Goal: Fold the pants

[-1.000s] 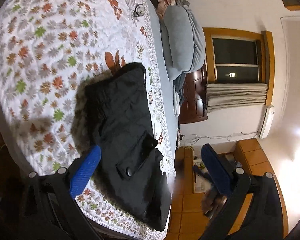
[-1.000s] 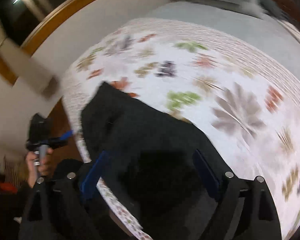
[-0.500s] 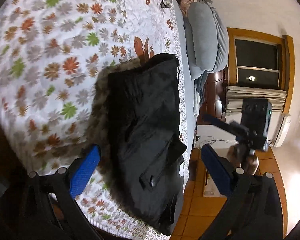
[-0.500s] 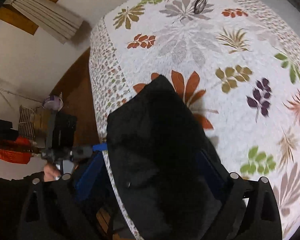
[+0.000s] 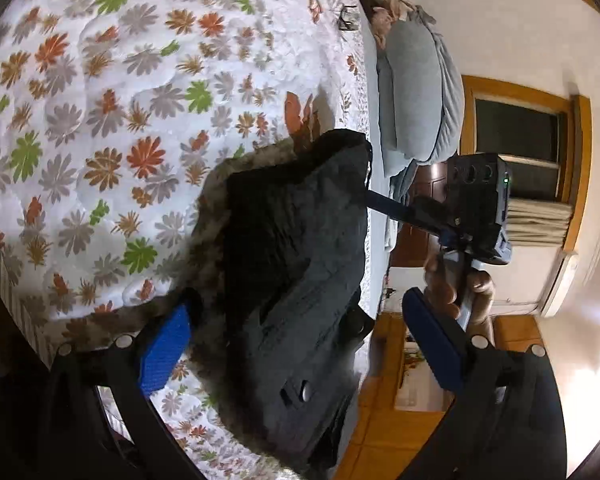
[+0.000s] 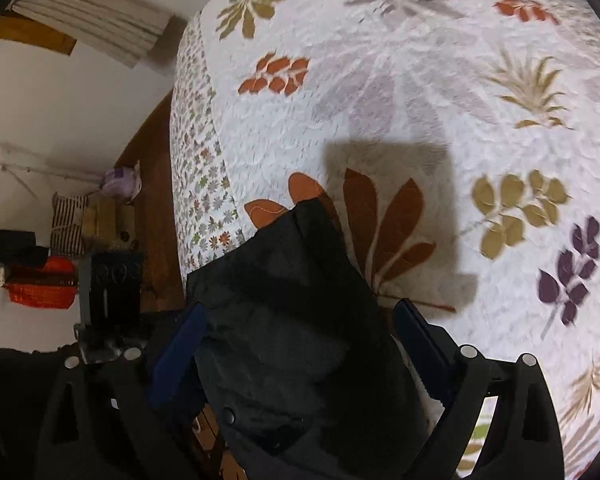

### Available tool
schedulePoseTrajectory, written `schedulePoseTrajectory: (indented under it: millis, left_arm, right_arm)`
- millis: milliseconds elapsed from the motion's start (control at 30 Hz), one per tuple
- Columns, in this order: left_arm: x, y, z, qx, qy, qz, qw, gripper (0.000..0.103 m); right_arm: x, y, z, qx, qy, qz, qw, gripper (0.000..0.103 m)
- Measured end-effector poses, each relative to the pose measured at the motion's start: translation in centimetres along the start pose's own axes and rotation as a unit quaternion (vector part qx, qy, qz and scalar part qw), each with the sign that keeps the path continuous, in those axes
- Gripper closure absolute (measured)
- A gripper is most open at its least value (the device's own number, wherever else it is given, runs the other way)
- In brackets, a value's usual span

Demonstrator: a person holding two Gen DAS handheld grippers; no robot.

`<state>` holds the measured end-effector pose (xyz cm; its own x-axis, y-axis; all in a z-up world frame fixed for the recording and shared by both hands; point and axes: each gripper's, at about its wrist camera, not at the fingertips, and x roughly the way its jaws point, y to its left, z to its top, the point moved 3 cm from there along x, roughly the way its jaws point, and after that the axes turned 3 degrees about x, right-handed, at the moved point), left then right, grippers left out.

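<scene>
Pants (image 5: pixel 292 280), black and folded into a thick bundle, lie on the leaf-patterned quilt (image 5: pixel 100 120) at the edge of the bed, one end hanging slightly over the side above the wooden floor (image 5: pixel 384 432). The left gripper (image 5: pixel 296 352) hangs over the near end with its blue-padded jaws spread wide on either side of the bundle, holding nothing. The right gripper (image 6: pixel 300 356) likewise straddles the pants, jaws wide apart and not closed on the cloth. Grey bedding (image 5: pixel 416 92) is piled at the far end of the bed.
</scene>
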<state>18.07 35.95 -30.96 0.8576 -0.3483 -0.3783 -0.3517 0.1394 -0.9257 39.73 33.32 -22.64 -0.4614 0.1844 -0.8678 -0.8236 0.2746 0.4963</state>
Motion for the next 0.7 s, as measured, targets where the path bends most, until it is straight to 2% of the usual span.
schedulePoseTrajectory:
  millis: [67,100,267,400,433,467,500,533,600,633,700]
  left_arm:
    - [1.0,-0.9,-0.4,0.025,0.01,0.02,0.9994,0.003]
    - [1.4,-1.3,-0.6,0.034,0.014,0.019,0.9992,0.003]
    - [2.0,-1.4,-0.6,0.022,0.012,0.009,0.9997,0.003]
    - [1.7,-1.3,-1.0,0.023,0.01,0.015,0.9996,0.003]
    - [1.6,-1.2,-1.0,0.024,0.01,0.017,0.9995,0.003]
    - [1.6,-1.3,-1.1,0.026,0.009,0.02,0.9994,0.003]
    - [1.6,-1.3,-1.0,0.026,0.009,0.02,0.9994,0.003]
    - [1.3,-0.8,-1.1,0.025,0.009,0.02,0.9994,0.003]
    - [1.3,-0.9,-1.1,0.026,0.011,0.019,0.9994,0.003]
    - [1.3,-1.2,-1.2,0.032,0.011,0.023,0.9992,0.003]
    - [1.4,-1.8,-1.3,0.05,0.011,0.034,0.9981,0.003]
  right_arm:
    - [1.0,0.1,0.5,-0.009,0.015,0.005,1.0,0.008]
    - [1.5,0.1,0.8,-0.014,0.022,0.008,1.0,0.008]
    - [3.5,0.0,1.7,-0.025,0.049,0.02,0.998,0.007]
    - [5.0,0.0,2.7,-0.036,0.067,0.033,0.997,0.007]
    - [5.4,0.0,2.9,-0.041,0.073,0.039,0.996,0.01]
    - [5.7,0.0,3.0,-0.047,0.076,0.042,0.995,0.019]
    - [5.9,-0.1,3.1,-0.05,0.075,0.045,0.995,0.047]
    - [6.0,-0.4,3.1,-0.047,0.079,0.046,0.995,0.06]
    - [5.5,-0.8,2.9,-0.052,0.078,0.042,0.995,0.078]
    - [5.0,-0.8,2.8,-0.054,0.074,0.045,0.995,0.085]
    - [3.6,-0.5,2.4,-0.059,0.064,0.055,0.995,0.088]
